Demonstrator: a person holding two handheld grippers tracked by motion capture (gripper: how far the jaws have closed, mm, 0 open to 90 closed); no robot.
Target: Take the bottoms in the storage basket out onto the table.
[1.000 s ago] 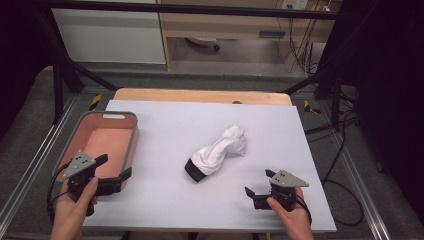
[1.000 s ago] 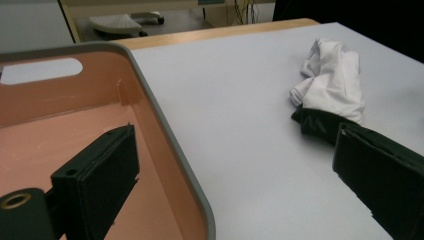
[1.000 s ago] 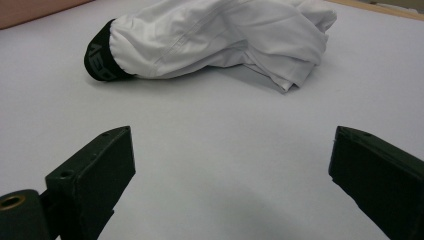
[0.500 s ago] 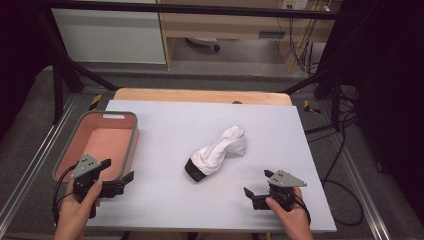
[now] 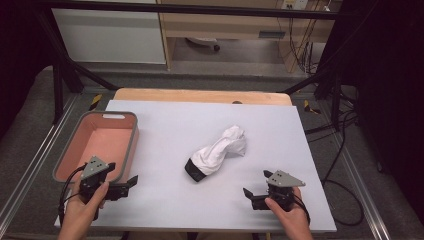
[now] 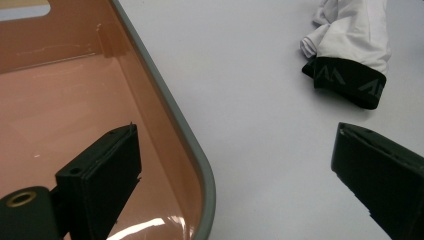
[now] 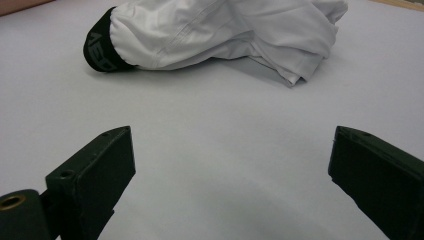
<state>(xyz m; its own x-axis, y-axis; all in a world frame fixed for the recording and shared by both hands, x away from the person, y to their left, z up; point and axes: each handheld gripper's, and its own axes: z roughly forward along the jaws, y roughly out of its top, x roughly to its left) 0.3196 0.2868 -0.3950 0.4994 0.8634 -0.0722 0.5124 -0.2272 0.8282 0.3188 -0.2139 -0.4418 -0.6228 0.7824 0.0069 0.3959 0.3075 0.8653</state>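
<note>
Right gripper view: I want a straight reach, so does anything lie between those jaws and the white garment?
Nothing visible does. Bare table lies between the open right gripper and the white garment.

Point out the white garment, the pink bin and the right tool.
white garment (image 5: 222, 150): high view, on the middle of its bunched white cloth.
pink bin (image 5: 131, 145): high view, on its grey right rim.
right tool (image 5: 254, 196): high view, midway between its open black fingertips.

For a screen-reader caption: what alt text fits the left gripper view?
A crumpled white garment with a black waistband lies on a pale table. The open left gripper straddles the grey rim of an empty pink bin.
</note>
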